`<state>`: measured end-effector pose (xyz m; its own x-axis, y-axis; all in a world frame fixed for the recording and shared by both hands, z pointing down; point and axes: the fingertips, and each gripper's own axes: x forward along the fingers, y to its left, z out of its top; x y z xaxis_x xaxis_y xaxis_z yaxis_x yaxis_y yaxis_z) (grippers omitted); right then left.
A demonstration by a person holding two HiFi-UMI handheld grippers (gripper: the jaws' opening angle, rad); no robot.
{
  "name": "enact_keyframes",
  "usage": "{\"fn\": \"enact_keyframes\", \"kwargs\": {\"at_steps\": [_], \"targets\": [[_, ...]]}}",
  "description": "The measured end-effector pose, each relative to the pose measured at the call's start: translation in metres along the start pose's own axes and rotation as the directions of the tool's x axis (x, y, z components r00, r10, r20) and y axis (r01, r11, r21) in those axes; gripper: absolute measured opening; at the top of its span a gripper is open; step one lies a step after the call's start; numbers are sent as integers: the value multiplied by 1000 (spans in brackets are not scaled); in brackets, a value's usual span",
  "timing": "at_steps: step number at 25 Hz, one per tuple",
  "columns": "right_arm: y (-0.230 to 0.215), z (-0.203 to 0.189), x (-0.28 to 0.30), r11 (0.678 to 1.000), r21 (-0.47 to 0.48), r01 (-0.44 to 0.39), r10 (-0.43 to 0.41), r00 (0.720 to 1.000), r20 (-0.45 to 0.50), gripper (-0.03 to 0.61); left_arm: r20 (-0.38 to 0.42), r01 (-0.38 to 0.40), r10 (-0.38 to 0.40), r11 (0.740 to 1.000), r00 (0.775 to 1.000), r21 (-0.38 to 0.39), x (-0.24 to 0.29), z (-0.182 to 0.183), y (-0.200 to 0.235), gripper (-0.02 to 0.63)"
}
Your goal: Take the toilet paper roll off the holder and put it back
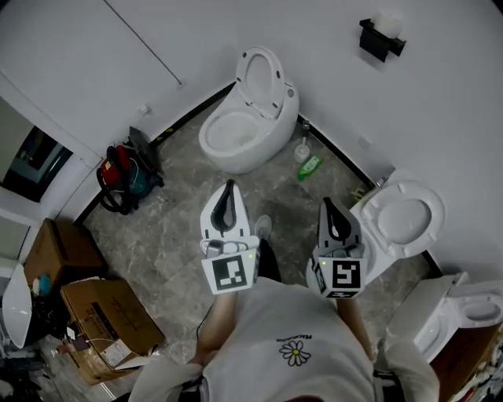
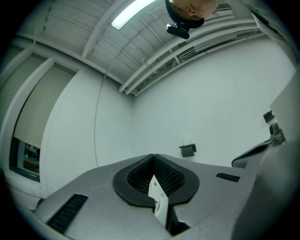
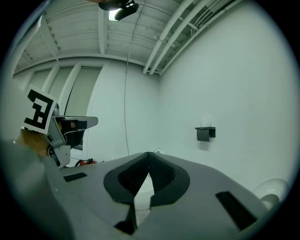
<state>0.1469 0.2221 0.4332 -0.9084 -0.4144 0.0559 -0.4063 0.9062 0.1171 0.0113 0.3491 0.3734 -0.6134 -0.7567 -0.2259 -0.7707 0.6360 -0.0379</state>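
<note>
A black holder (image 1: pixel 381 38) is fixed high on the white wall at the far right, with a white toilet paper roll (image 1: pixel 387 21) on top of it. Both grippers are held close to my chest, far from the holder, pointing towards the wall. My left gripper (image 1: pixel 228 196) is shut with nothing in it, and so is my right gripper (image 1: pixel 334 212). In the left gripper view the holder (image 2: pixel 188 149) is small, to the right above the touching tips of the left gripper (image 2: pixel 153 155). In the right gripper view the holder (image 3: pixel 205 133) is to the right above the right gripper (image 3: pixel 148 153).
A white toilet (image 1: pixel 244 118) with its lid up stands ahead against the wall. Two more toilets (image 1: pixel 401 220) (image 1: pixel 456 310) line the right side. A green bottle (image 1: pixel 309 167) lies on the grey floor. A red tool (image 1: pixel 122 177) and cardboard boxes (image 1: pixel 110 322) are at the left.
</note>
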Motion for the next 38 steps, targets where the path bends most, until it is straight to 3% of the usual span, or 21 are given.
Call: {"fn": "enact_keyframes", "kwargs": {"at_steps": [11, 17, 21, 26, 29, 38], "targets": [[-42, 40, 207, 995, -2, 102, -102, 995, -11, 9, 13, 99, -98, 995, 995, -32, 230, -25, 62, 17], [-74, 54, 275, 983, -5, 185, -185, 983, -14, 9, 12, 172, -172, 985, 985, -4, 326, -36, 81, 17], [-107, 46, 289, 961, 40, 273, -271, 961, -45, 9, 16, 214, -214, 976, 977, -38, 355, -38, 59, 17], [-140, 53, 300, 954, 34, 299, -299, 954, 3, 9, 30, 277, -275, 957, 961, -83, 376, -45, 11, 17], [-157, 57, 303, 950, 23, 311, -311, 950, 18, 9, 30, 300, -299, 942, 954, -152, 386, -44, -15, 17], [-224, 70, 298, 926, 22, 376, -377, 922, 87, 9, 35, 420, -419, 900, 907, -114, 426, -54, -97, 17]]}}
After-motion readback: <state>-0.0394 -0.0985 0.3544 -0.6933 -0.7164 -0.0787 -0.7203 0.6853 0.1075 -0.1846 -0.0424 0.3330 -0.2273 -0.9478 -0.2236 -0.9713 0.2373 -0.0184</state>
